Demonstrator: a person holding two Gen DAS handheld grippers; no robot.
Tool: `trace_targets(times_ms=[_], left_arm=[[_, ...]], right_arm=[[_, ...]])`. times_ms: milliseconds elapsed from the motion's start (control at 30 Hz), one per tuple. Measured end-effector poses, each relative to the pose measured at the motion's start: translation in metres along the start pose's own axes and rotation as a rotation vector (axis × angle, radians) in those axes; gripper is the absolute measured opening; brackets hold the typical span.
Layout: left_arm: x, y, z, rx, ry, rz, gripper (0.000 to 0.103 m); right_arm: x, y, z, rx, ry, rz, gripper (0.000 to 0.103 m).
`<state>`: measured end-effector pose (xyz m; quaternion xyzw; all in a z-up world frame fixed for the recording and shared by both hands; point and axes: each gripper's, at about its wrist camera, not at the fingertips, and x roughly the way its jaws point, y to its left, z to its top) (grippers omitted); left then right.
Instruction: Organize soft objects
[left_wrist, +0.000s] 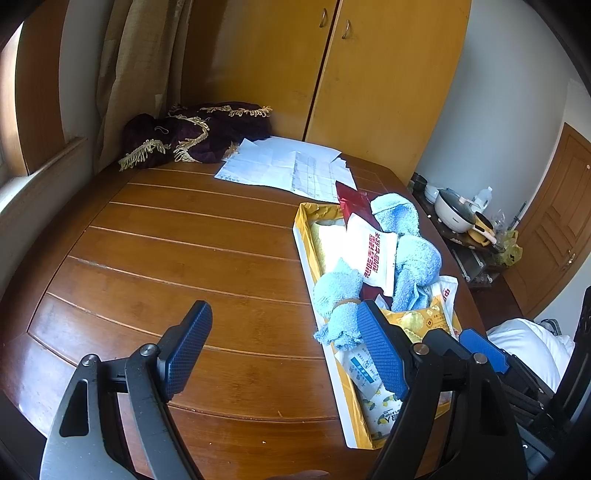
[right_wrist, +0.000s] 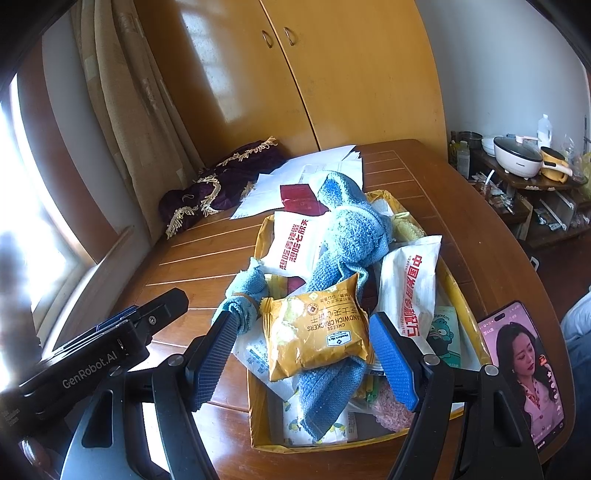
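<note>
Towels and snack packets filled the yellow box (right_wrist: 258, 435) on the bench (left_wrist: 166, 240) while I held both hand-held grippers spread and empty.

Only my right wrist view showed the phone (right_wrist: 524, 369) lying beside the box, screen lit; my left view alone took in the bare planks. The right hand-held gripper (right_wrist: 306, 362) hovered just over the orange cracker packet (right_wrist: 314, 328), which lay on a rumpled blue towel (right_wrist: 351, 236). The left hand-held gripper (left_wrist: 284, 350) sat lower left, its right finger (left_wrist: 380, 350) just beside a small light-blue towel (left_wrist: 338, 306), bunched and cinched with a band at the box's edge.
</note>
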<state>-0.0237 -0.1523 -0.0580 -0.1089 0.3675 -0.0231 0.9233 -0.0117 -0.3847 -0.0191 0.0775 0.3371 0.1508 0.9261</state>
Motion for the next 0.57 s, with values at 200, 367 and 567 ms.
trace_targets(times_ms=[200, 367, 567], left_arm=[[0.0082, -0.0014, -0.0025, 0.015, 0.029, 0.023, 0.081], [0.0082, -0.0035, -0.0040, 0.038, 0.024, 0.049, 0.081], [0.0105, -0.0042, -0.0042, 0.049, 0.028, 0.054, 0.081]], right_arm=[[0.0036, -0.0023, -0.0009, 0.008, 0.010, -0.005, 0.076], [0.0033, -0.0027, -0.0014, 0.010, 0.006, -0.009, 0.076], [0.0028, -0.0049, -0.0008, 0.015, 0.005, -0.009, 0.076]])
